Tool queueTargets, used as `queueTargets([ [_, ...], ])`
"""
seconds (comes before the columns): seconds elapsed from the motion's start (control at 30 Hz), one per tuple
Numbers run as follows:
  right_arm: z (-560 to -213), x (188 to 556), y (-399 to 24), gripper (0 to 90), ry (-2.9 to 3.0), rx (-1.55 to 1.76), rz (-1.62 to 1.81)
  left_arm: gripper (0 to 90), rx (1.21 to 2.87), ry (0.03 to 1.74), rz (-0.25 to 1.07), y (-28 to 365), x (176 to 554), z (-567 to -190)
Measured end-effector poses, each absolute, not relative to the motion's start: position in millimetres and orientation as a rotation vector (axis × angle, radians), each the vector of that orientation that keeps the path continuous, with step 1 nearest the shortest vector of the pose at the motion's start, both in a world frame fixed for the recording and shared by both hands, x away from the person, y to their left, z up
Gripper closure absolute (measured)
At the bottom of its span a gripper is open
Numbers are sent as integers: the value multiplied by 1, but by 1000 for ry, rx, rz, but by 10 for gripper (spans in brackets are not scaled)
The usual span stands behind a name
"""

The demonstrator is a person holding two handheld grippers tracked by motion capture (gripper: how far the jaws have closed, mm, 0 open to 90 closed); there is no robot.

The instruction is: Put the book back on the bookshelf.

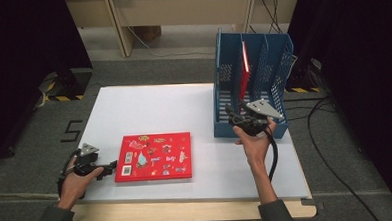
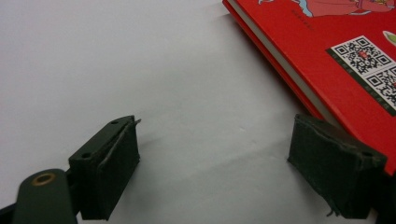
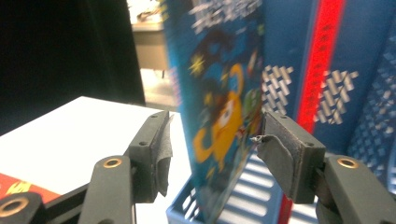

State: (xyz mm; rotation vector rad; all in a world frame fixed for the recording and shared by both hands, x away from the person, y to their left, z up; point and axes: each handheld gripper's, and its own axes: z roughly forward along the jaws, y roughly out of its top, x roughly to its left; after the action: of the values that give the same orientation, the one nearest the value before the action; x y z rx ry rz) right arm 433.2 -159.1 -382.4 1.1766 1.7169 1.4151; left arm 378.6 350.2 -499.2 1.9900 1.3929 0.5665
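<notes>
Seemingly half done: one book (image 3: 219, 112) stands in the blue rack (image 1: 224, 124) between the right gripper's (image 1: 244, 119) parted fingers, while the red book (image 1: 153, 156) lies on the counter (image 1: 149, 112) beside the left gripper's (image 1: 109, 169) open, empty fingers.

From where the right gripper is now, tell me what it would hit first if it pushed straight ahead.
The right gripper has open jaws astride the blue picture book, which stands upright in the blue plastic file rack. Going straight on, the book's near edge would likely slide deeper between the jaws first, though depth is unclear.
</notes>
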Motion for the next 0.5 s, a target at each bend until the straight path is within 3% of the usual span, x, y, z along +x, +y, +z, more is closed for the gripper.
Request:
queueTargets([
  [0.5, -412, 405, -140, 393, 1859, 1193, 1455, 154, 2006, 1376, 563, 350, 375, -497],
])
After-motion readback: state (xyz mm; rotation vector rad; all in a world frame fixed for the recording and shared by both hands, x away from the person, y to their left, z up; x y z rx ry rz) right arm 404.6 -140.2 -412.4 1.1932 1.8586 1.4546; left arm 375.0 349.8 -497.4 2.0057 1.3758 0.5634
